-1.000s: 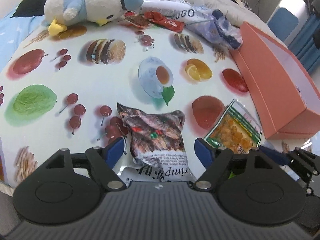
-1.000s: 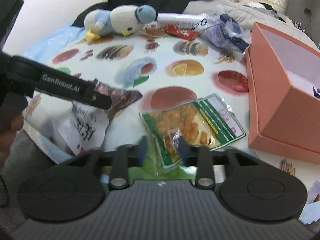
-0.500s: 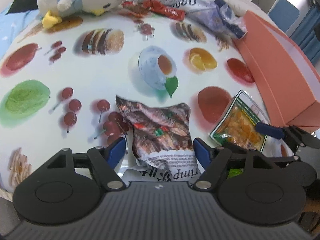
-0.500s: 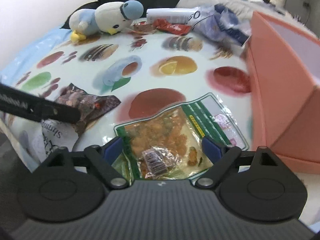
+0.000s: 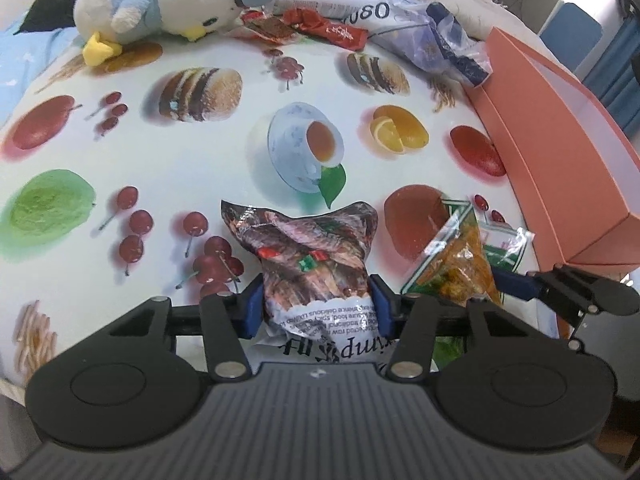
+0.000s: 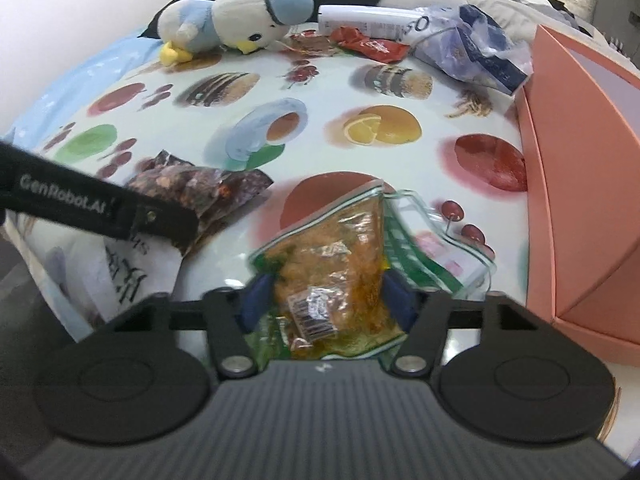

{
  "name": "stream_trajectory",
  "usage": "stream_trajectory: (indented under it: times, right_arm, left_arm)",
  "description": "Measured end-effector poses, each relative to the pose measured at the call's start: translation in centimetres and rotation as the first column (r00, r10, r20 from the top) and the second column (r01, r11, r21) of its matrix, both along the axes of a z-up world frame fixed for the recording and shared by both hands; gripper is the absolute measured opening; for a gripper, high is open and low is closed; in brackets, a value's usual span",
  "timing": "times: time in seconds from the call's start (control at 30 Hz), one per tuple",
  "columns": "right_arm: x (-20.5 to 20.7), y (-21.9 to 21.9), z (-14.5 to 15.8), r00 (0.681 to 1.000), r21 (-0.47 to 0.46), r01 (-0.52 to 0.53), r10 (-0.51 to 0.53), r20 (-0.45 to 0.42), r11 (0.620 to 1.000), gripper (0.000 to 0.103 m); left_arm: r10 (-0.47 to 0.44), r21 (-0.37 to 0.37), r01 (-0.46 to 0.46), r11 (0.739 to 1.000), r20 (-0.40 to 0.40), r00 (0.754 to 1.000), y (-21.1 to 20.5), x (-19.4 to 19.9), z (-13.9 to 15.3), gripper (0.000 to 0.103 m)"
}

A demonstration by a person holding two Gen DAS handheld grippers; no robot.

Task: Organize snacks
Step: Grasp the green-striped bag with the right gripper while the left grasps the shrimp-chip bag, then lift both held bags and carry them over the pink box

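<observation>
At the near edge of the table, two snack packets lie side by side, each with a gripper on it. The dark shrimp packet sits left of the pair, its white printed end hanging toward the edge and its flared dark end pointing across the table toward the far side; its long axis runs near edge to far edge. The left gripper has just been closing, and its blue pads now press both flanks of the packet, pinching it at the waist.

Just beside it, toward the table's right edge, the clear orange snack bag is bunched and partly raised, its barcode end nearest the edge and its sealed green-striped end pointing away and to the right. The right gripper has likewise just been closing and clamps the bag's lower half between its pads.

The pink box stands open along the right edge, close to the orange bag. What little of its interior shows looks bare, so I judge that sorting has barely begun: both packets are gripped but neither is yet clear of the table.

Along the far edge lie a red wrapper, a bluish plastic bag and a white tube, untouched, next to a plush bird. These I judge are still to be dealt with.
</observation>
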State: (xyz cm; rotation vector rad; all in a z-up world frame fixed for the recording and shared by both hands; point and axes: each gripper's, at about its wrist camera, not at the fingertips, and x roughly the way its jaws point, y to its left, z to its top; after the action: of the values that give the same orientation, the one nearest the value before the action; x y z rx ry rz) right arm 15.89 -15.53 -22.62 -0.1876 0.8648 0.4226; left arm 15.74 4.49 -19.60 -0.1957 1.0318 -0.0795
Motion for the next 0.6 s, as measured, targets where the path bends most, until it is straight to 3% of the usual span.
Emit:
stream_trajectory:
  times: [0.37,0.6]
  right_arm:
    - [-0.9,-1.1,1.8,1.000,0.033,0.015,-0.015,0.015,0.999,0.047]
    - [-1.1,-0.9,4.0,0.996,0.047,0.040,-0.043,0.076,0.998,0.046]
  left_arm:
    - [0.067,0.060,-0.071,0.996,0.066,0.996,0.6,-1.7,4.3,0.057]
    - [0.075,0.016,-0.077,0.997,0.110,0.991,1.4,-2.7,6.2,0.057]
